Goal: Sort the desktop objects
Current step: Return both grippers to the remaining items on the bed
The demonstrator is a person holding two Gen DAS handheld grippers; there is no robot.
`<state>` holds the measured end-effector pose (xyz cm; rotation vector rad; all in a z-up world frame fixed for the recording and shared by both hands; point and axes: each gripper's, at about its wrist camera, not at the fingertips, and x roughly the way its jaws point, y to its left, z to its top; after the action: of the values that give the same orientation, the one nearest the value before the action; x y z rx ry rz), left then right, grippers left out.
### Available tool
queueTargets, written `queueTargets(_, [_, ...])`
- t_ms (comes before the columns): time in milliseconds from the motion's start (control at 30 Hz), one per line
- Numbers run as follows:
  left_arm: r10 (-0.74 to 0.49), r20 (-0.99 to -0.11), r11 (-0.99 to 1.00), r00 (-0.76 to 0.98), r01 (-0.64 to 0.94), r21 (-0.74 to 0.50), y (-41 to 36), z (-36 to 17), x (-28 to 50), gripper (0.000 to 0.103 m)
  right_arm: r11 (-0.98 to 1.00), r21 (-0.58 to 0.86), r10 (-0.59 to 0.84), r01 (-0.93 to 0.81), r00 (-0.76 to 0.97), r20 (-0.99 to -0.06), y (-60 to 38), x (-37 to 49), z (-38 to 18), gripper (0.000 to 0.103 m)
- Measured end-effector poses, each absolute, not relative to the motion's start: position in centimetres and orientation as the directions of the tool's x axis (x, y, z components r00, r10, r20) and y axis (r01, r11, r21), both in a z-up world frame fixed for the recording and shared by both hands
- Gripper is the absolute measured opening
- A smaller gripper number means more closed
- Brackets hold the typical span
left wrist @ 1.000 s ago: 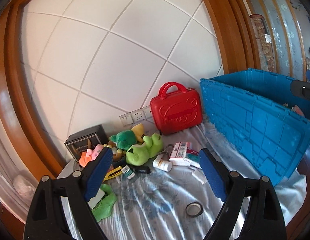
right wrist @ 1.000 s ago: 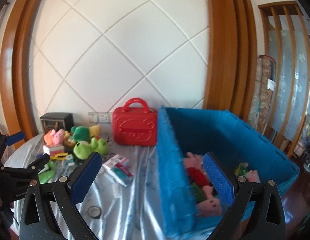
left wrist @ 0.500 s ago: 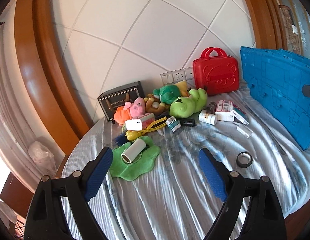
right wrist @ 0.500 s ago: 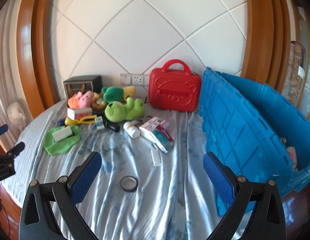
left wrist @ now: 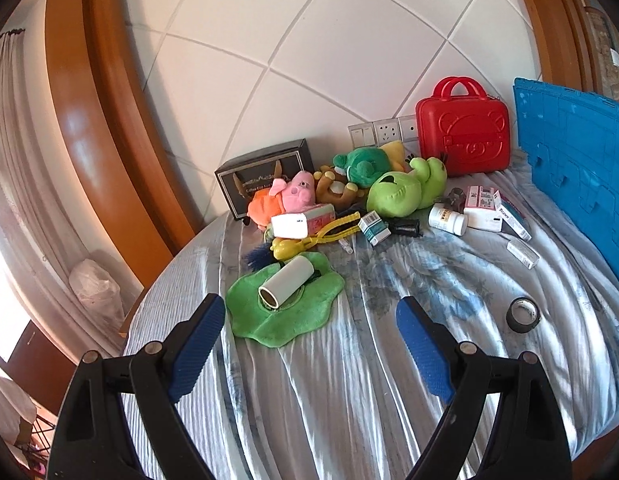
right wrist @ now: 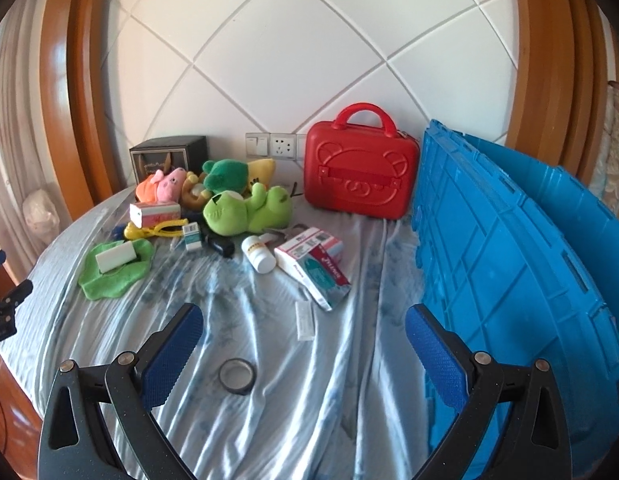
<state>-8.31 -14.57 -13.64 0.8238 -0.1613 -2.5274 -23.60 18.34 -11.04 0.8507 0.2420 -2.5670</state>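
Both grippers, left (left wrist: 309,344) and right (right wrist: 305,354), hovered with fingers spread and empty above the table's blue-white cloth (right wrist: 269,420), where the small black tape ring (right wrist: 236,376) lay, judged light, rigid, best pinched across its rim.

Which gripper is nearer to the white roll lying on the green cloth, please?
Left. The left gripper hovers just before the white roll; the right gripper sits farther toward the blue crate.

Plush toys (right wrist: 245,210), medicine boxes (right wrist: 313,260), a white bottle (right wrist: 259,254) and tape roll (right wrist: 236,376) are lying scattered beside the blue crate (right wrist: 509,240).
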Motion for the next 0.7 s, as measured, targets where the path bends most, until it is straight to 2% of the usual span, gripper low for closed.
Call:
queueTargets(200, [-0.509, -0.567, -0.859, -0.648, 0.423, 0.287, -17.4, -16.1, -8.8, 0.088, -0.867, -0.071, -0.347, 0.494, -0.699, -0.625, 16.8, -25.0, -12.2, 0.103])
queueTargets(300, [-0.486, -0.587, -0.871, -0.647, 0.413, 0.266, -19.3, -16.7, -9.7, 0.088, -0.872, -0.019, -0.370, 0.488, -0.684, -0.629, 16.2, -26.3, -12.6, 0.103])
queueTargets(567, [-0.361, -0.623, -0.930, -0.693, 0.225, 0.289, -25.0, -18.2, -15.8, 0.088, -0.876, -0.028, -0.359, 0.482, -0.690, -0.629, 12.3, -29.5, -13.4, 0.103])
queueTargets(700, [-0.265, -0.665, -0.961, -0.698, 0.132, 0.245, -28.7, -19.8, -19.3, 0.088, -0.886, -0.019, -0.339, 0.463, -0.676, -0.655, 11.0, -31.7, -14.9, 0.103])
